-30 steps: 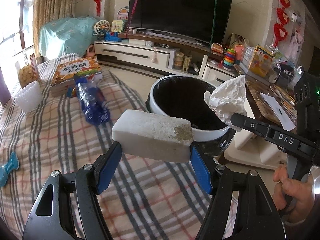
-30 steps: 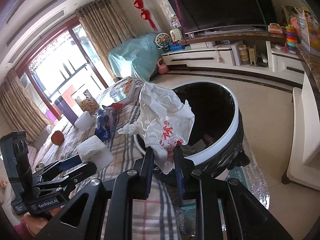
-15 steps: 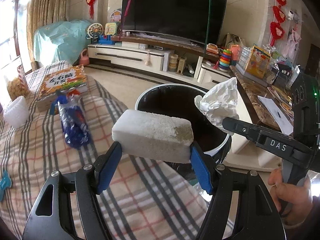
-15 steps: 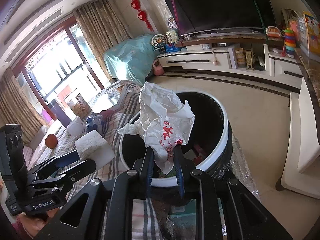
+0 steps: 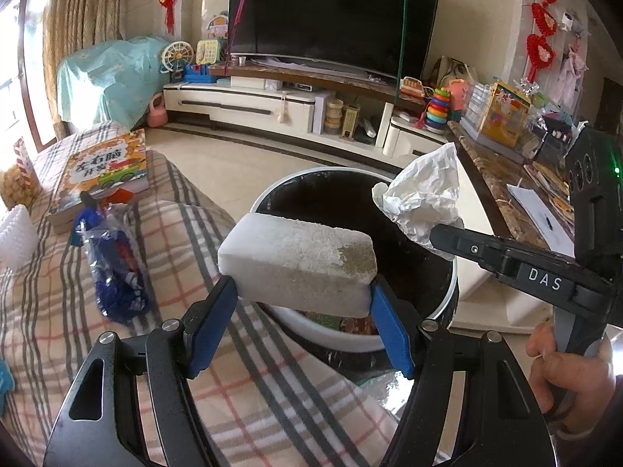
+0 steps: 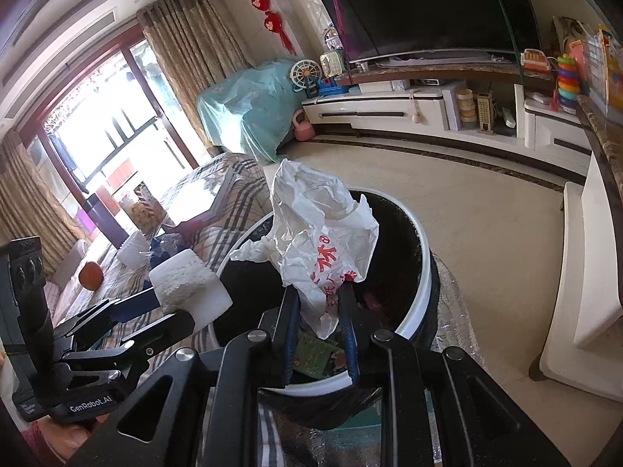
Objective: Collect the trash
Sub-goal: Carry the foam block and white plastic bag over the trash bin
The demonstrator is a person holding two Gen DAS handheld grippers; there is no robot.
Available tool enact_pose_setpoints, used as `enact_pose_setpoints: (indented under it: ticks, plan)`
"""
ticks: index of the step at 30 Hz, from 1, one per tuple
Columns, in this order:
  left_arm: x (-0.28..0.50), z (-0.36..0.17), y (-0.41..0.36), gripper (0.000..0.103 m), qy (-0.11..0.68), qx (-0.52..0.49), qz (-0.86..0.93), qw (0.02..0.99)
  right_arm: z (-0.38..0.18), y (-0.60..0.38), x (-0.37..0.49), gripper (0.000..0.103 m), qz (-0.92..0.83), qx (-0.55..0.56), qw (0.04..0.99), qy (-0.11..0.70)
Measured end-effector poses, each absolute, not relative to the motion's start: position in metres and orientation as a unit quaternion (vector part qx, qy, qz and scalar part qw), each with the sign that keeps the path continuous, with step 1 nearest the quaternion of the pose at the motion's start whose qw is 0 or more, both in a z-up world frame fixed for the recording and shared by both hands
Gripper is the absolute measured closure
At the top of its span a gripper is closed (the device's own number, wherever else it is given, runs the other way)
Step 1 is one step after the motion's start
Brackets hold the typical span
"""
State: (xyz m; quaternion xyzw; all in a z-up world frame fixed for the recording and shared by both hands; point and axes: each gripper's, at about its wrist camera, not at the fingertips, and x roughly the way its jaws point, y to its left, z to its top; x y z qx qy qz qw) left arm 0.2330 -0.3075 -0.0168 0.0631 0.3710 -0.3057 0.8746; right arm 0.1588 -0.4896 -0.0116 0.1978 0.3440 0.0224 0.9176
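Left gripper (image 5: 301, 305): jaws wide, clamped on foam block (image 5: 298, 262), at near rim of trash bin (image 5: 453, 276). Right gripper (image 6: 319, 327): jaws nearly closed, pinching crumpled plastic bag (image 6: 319, 233) above bin opening.

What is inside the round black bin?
Inside the bin lies colourful printed rubbish near the front rim. The crumpled white bag in the right gripper and the foam block hide much of the dark bottom.

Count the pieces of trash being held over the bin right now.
2. A white foam block clamped in the left tool at the bin rim, and a crumpled white bag pinched in the right tool above the opening.
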Motion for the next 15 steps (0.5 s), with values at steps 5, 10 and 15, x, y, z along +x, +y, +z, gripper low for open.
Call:
enact_pose_setpoints:
  ticks: [5, 10, 15]
  plan:
    - [0.242, -0.020, -0.313, 0.033, 0.381, 0.057, -0.307, 0.870, -0.014, -0.495, 0.165, 0.082, 0.023, 0.201, 0.915, 0.349]
    - [0.245, -0.023, -0.321, 0.033, 0.385, 0.059, -0.310, 0.868, -0.016, -0.501, 0.171, 0.082, 0.023, 0.205, 0.913, 0.353]
    - [0.244, -0.027, -0.328, 0.032, 0.385, 0.070, -0.312, 0.866, -0.017, -0.502, 0.171, 0.082, 0.023, 0.206, 0.912, 0.354]
